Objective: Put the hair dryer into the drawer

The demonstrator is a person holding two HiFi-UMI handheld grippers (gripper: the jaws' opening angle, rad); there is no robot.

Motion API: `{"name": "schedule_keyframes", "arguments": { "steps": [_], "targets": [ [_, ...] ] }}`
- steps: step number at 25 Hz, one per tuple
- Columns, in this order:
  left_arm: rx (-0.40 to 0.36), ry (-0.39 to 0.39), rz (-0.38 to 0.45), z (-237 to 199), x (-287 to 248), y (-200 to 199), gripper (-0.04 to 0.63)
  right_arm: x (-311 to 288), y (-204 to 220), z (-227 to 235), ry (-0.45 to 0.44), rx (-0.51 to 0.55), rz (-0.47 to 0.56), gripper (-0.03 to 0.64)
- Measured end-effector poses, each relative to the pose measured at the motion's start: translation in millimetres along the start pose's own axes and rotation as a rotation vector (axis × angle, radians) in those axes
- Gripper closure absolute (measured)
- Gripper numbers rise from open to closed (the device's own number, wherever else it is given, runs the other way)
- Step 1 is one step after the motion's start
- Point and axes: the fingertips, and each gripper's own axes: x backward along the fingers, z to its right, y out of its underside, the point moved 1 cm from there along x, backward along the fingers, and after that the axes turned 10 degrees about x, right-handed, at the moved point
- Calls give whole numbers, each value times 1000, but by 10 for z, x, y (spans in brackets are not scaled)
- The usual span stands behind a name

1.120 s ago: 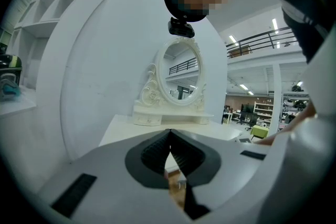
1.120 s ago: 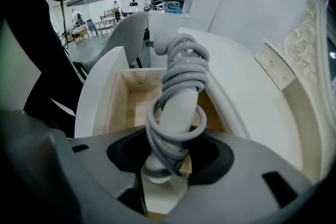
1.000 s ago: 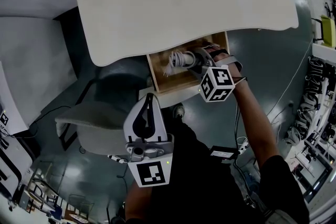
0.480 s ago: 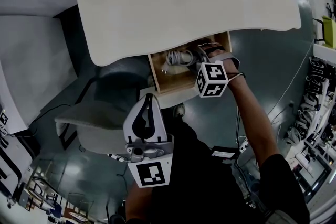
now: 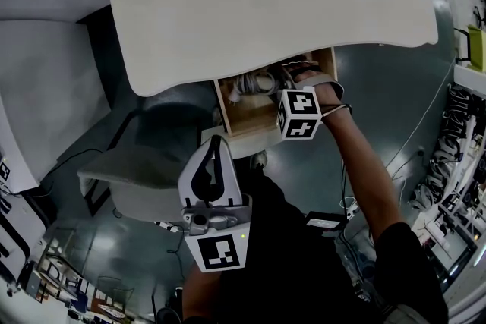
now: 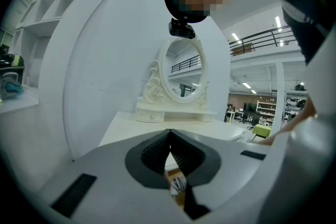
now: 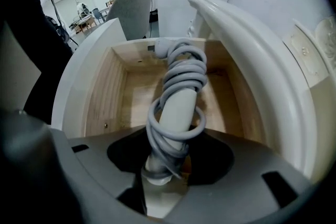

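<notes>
The hair dryer (image 5: 255, 81), pale grey with its cord coiled round the handle, lies inside the open wooden drawer (image 5: 231, 116) under the white table's front edge. My right gripper (image 5: 286, 81) is shut on it, reaching into the drawer from the right. In the right gripper view the cord-wrapped handle of the hair dryer (image 7: 180, 105) runs out from between the jaws of the right gripper (image 7: 161, 168) over the drawer's (image 7: 105, 97) wooden floor. My left gripper (image 5: 218, 140) hangs near my body below the drawer front, shut and empty; in its own view the left gripper (image 6: 169, 134) points toward the table.
The white table top (image 5: 266, 4) overhangs the back of the drawer. A grey chair (image 5: 125, 178) stands left of me, also the chair (image 7: 134, 8) beyond the drawer. An ornate mirror (image 6: 181, 73) stands on the table. Cables and shelves crowd the floor at right (image 5: 456, 163).
My right gripper has carried the hair dryer a little left and deeper into the drawer, further under the table edge. The left gripper has stayed put.
</notes>
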Motion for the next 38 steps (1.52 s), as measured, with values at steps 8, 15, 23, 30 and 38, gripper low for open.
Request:
{"name": "schedule_keyframes", "arguments": {
  "steps": [8, 15, 23, 30, 38],
  "targets": [
    [7, -14, 0, -68, -26, 26, 572, -134, 9, 16, -30, 23, -46, 403],
    [11, -17, -2, -101, -13, 43, 572, -194, -2, -23, -63, 11, -63, 403],
    [17, -22, -7, -145, -19, 69, 572, -245, 6, -25, -92, 24, -89, 403],
    [25, -28, -8, -191, 1, 102, 572, -283, 0, -24, -111, 25, -109, 403],
    [30, -30, -13, -181, 5, 116, 572, -272, 17, 0, -106, 29, -117, 402]
  ]
}}
